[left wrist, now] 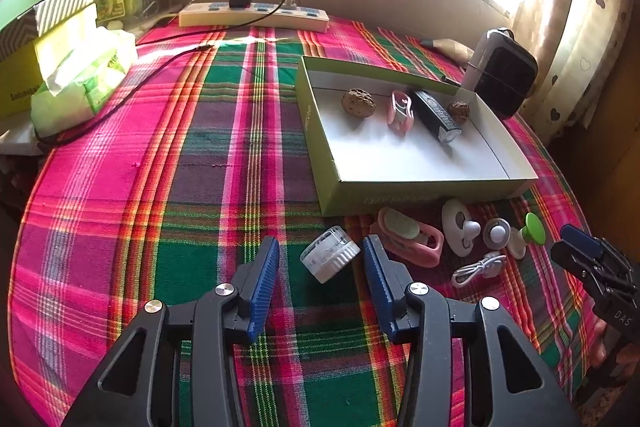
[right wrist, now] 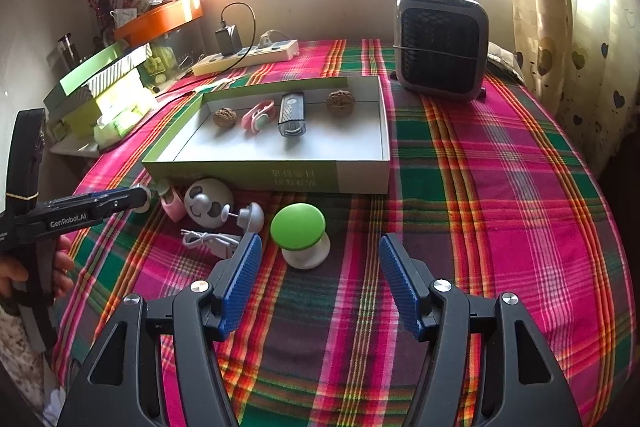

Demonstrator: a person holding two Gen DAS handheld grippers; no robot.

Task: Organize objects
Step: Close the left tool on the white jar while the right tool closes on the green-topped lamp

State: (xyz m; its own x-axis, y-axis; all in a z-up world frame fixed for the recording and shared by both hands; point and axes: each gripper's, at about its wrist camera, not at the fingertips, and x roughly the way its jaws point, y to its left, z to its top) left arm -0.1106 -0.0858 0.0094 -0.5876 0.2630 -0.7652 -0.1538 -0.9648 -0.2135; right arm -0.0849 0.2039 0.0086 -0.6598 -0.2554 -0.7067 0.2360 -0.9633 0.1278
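Note:
My left gripper (left wrist: 321, 245) is open over the plaid cloth. A small clear jar (left wrist: 330, 254) with a white lid lies on its side between its fingertips, untouched. My right gripper (right wrist: 319, 241) is open too, and a green-topped white knob (right wrist: 299, 229) sits just ahead of its left finger. A green box (left wrist: 400, 193) with a white inside holds two walnuts (left wrist: 358, 103), a pink item (left wrist: 400, 111) and a black device (left wrist: 436, 115). In front of the box lie a pink clip (left wrist: 408, 237), a white round toy (right wrist: 208, 203) and a white cable (right wrist: 208, 239).
A dark grey fan (right wrist: 440, 43) stands behind the box at the right. A power strip (left wrist: 254, 15) with a charger and cord runs along the back wall. A tissue pack (left wrist: 84, 79) and stacked boxes fill the left edge. A curtain hangs at the right.

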